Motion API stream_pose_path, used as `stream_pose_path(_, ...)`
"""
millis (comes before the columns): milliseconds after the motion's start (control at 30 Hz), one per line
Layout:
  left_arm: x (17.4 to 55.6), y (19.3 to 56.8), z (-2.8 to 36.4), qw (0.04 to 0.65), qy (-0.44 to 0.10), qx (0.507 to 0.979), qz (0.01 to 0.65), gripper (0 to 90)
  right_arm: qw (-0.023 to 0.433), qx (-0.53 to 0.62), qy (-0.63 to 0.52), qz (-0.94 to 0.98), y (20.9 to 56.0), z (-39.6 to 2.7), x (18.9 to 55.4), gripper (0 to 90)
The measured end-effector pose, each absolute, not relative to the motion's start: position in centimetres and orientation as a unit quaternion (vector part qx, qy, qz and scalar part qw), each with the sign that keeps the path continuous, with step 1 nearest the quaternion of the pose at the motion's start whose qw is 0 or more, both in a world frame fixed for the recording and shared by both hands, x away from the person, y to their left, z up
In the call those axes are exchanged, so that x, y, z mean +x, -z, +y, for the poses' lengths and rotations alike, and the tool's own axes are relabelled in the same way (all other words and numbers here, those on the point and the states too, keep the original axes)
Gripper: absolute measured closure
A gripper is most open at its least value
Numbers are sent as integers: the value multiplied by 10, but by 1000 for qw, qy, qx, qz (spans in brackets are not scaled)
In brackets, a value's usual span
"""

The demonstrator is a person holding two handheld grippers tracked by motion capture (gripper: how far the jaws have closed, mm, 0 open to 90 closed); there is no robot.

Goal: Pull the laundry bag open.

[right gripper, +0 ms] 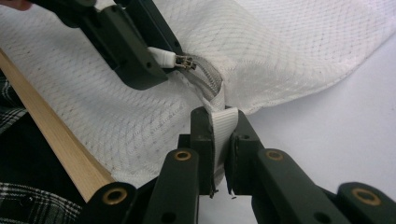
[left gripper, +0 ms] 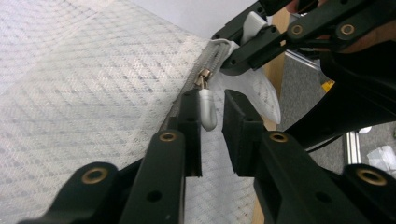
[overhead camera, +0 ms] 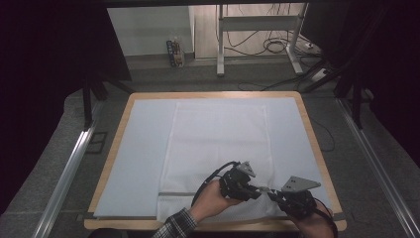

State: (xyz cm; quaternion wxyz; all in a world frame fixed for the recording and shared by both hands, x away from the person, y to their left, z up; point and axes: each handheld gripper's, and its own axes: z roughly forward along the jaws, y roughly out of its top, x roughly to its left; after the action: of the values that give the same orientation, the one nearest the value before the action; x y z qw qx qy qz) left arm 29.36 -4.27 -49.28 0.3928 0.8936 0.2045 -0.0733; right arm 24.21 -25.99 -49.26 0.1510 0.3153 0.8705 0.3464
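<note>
A white mesh bag (overhead camera: 218, 139) lies flat on the white-covered table (overhead camera: 138, 158), its grey zipper running along the near edge. My right gripper (right gripper: 219, 119) is shut on the white webbing tab (right gripper: 223, 125) at the zipper's end, near the bag's front right corner (overhead camera: 271, 194). My left gripper (left gripper: 211, 105) stands around the white zipper pull (left gripper: 207, 109). The pull rests against one pad, with a small gap to the other. The metal slider (left gripper: 204, 75) sits just beyond the tips. In the high view the left gripper (overhead camera: 260, 190) meets the right one tip to tip.
The table's wooden rim (overhead camera: 119, 134) frames the white cover; its front edge (right gripper: 60, 144) runs close beside the grippers. A plaid sleeve (overhead camera: 173, 225) comes in from below. Metal rails (overhead camera: 69, 168) flank the table, and desk legs with cables (overhead camera: 257, 44) stand beyond.
</note>
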Motion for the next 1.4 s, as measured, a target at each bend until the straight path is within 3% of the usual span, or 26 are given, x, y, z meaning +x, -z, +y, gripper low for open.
stream_pose_path(333, 295, 495, -42, 393, 72, 895, 199, 853, 150, 309, -343, 874, 492, -259, 241, 825)
stream_pose_path(900, 299, 498, -46, 393, 87, 887, 224, 816, 149, 303, -340, 878, 493, -257, 240, 828)
stream_pose_path(1400, 300, 498, -40, 382, 85, 895, 214, 870, 155, 313, -333, 876, 492, -257, 241, 853)
